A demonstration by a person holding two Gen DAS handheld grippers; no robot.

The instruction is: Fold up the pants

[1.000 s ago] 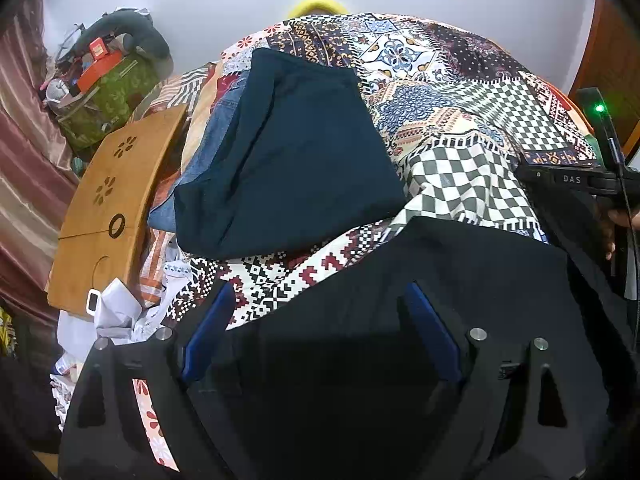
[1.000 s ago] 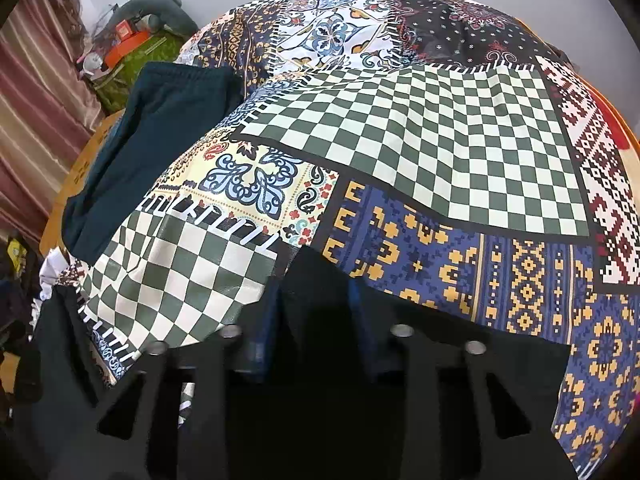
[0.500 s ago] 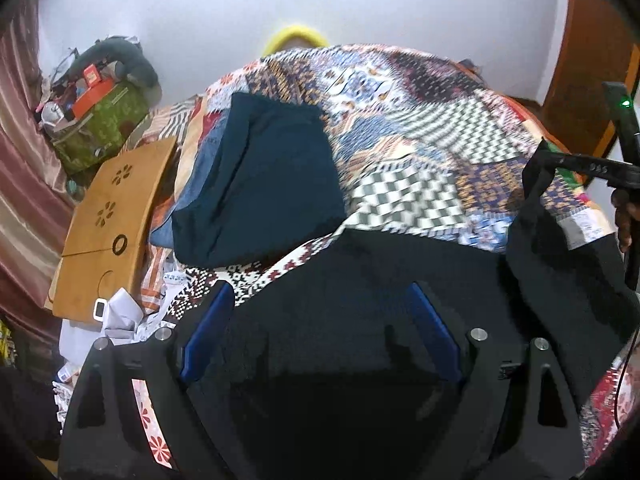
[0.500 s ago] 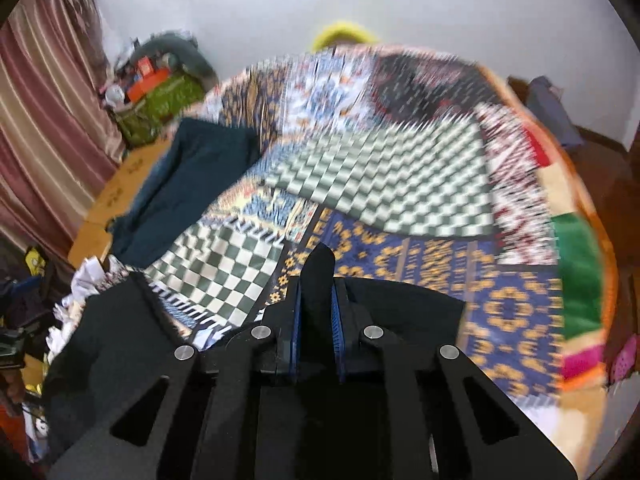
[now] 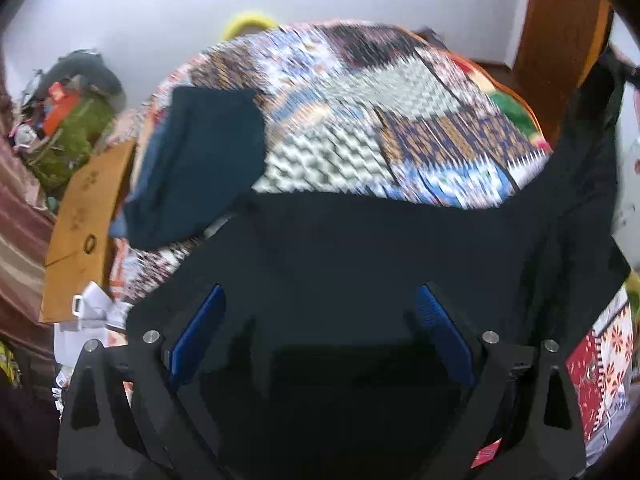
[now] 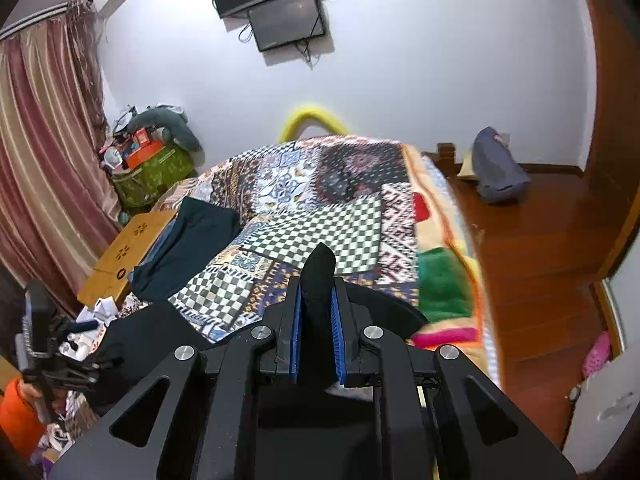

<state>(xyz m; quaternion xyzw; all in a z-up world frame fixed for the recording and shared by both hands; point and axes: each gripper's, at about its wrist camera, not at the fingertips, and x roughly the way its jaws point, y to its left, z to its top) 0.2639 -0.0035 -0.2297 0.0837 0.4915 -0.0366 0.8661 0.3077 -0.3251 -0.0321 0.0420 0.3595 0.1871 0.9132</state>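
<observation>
**Black pants strung between two grippers above the bed**

Left wrist view: the black pants stretch sideways across the near end of the patchwork bed cover, rising toward the upper right. The left gripper is opening wide, cloth beneath, pads apart. A folded dark teal garment lies left of the pants.

Right wrist view: the right gripper is clamped on a pointed fold of pants.

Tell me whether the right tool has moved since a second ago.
Yes. The right tool, shut on the black pants, has risen away from the patchwork bedspread; the wall now shows.
</observation>
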